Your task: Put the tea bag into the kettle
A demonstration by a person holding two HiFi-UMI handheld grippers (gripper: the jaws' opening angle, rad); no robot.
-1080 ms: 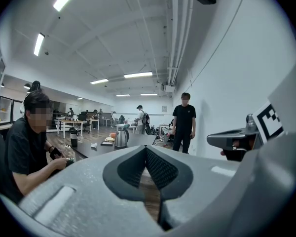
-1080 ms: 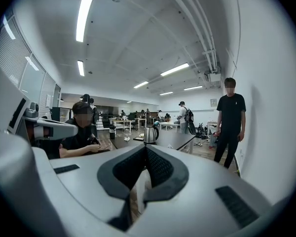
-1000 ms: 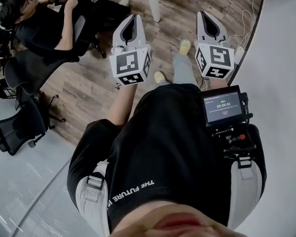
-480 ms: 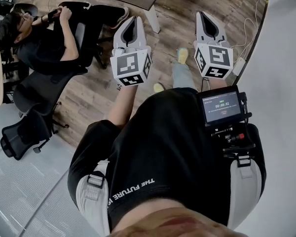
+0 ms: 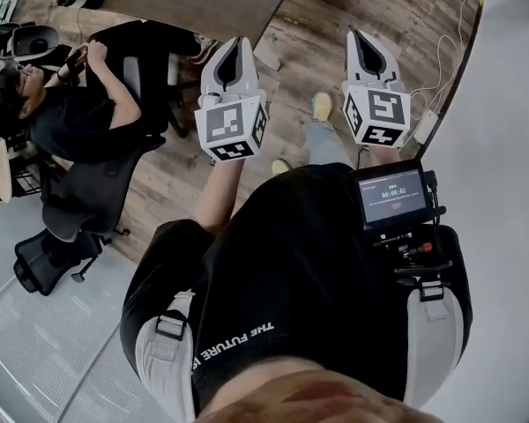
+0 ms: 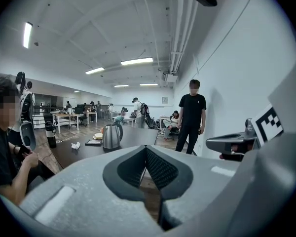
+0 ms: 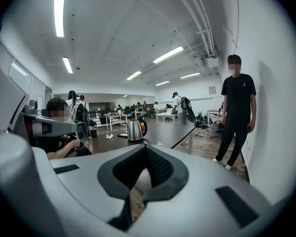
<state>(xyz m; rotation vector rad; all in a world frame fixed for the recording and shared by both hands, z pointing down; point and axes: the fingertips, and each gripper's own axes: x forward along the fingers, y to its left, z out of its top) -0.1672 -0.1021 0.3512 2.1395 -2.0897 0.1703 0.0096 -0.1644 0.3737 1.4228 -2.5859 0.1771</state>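
our left gripper [image 6: 146,149] has its jaws pressed together at the tips with nothing between them. our right gripper [image 7: 146,148] is the same, closed and empty. both are held out in front of our body and point roughly level toward the kettle [image 6: 111,136]. the kettle stands on the dark table [image 6: 84,154], well apart from either tip. we judge the step in hand to be the approach, with no pick-up begun.

just left of the kettle, on the same table, lies a small white scrap [image 6: 75,145]. it may be the tea bag, but it is too small for us to be sure. between that scrap and the kettle sits a flat dark thing [image 6: 93,142] with something pale on it, which we cannot identify either. whether the kettle is open at the top we cannot tell from here.

to do this well, we should close the gap to the kettle first, then confirm which item is the tea bag before committing. one gripper needs to spread its jaws before reaching, come down over the bag and pinch lightly, since a bag is soft and likely to tear. the other could steady the kettle, or open its top if it proves closed. a seated person [image 5: 62,117] is left of the kettle and nearer to us, and a standing person [image 6: 191,113] is to its right, so we ought to keep our path narrow.
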